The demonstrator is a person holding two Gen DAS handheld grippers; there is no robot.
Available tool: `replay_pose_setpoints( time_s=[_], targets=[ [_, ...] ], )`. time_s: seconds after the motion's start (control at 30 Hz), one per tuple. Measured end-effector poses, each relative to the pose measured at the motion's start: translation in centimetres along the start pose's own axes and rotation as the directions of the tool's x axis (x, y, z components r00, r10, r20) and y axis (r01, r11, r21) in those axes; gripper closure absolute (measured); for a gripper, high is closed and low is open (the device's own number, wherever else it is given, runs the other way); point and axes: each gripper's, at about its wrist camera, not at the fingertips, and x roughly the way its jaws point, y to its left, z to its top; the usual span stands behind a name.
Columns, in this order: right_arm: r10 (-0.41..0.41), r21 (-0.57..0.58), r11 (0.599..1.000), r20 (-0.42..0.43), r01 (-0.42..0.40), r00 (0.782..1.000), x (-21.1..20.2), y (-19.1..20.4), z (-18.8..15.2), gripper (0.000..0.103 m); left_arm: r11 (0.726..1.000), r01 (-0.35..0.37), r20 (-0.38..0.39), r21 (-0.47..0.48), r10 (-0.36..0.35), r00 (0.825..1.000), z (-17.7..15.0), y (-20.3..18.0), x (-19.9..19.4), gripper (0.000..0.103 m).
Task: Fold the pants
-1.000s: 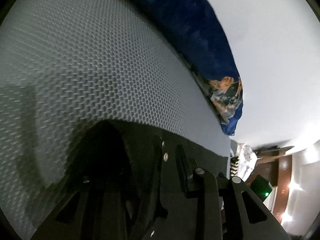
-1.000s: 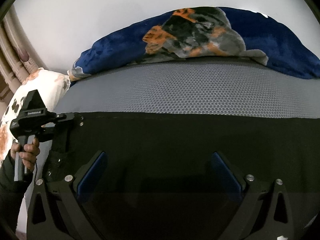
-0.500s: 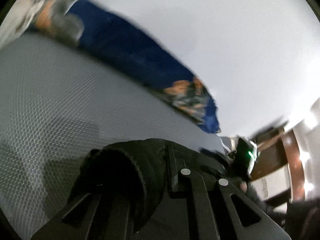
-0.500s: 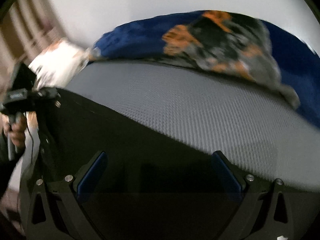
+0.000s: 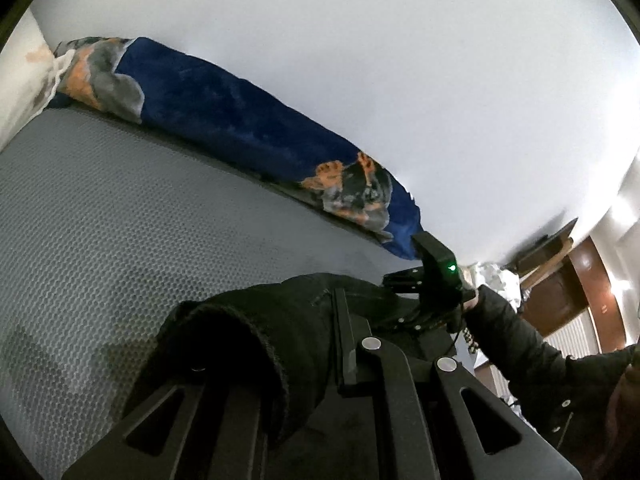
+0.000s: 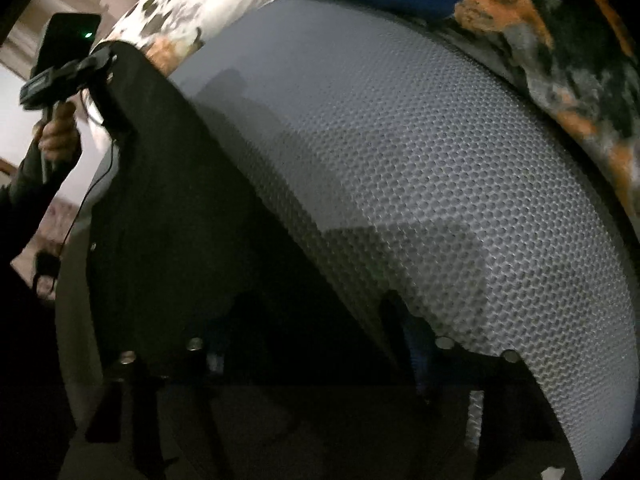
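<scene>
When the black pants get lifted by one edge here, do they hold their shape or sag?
Probably sag: the black pants bunch and curl over the left gripper, shut on the fabric. Likely soft and fairly thick, judging by the rolled fuzzy edge. On the textured grey mattress they would probably drag rather than slide.

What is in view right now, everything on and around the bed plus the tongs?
pants: one, black, spread on the mat, one edge lifted
mat: one, grey honeycomb mesh, covering the bed
blanket: one, dark blue with an orange and grey print, bunched along the far edge of the mat
pillow: one, white with brown spots, at the end of the blanket
wall: white, behind the bed
wooden furniture: brown, far side of the room
left tongs: black, shut on the pants' edge
right tongs: black, jaws have just been closing over the pants; grip too dark to tell
hand: one, on the left tongs' handle, dark sleeve
</scene>
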Motion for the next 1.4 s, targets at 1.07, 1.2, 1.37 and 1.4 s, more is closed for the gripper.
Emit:
replay_pose_setpoints(
  time_s=[1.07,1.2,1.37,1.4],
  targets=[
    [-0.577,0.204,0.809,0.094,0.551,0.812,-5.8,1.6,-5.9,0.095,0.992,-0.117,-0.008,0.035,0.118,0.993,-1.4,0.9,1.5,0.095],
    [-0.637,0.256,0.764,0.155,0.592,0.755,-7.6,6.1,-7.2,0.096,0.993,-0.095,-0.004,0.068,0.096,0.995,-2.5,0.1,-0.5,0.095],
    [-0.641,0.329,0.759,0.231,0.561,0.732,-10.7,10.9,-10.8,0.096,0.992,-0.055,-0.030,0.113,0.059,0.998,-5.1,-1.1,-3.7,0.094],
    [-0.637,0.337,0.763,0.241,0.552,0.732,-10.9,12.6,-11.9,0.096,0.991,-0.048,-0.041,0.125,0.054,0.998,-5.9,-1.4,-4.4,0.094]
  ],
)
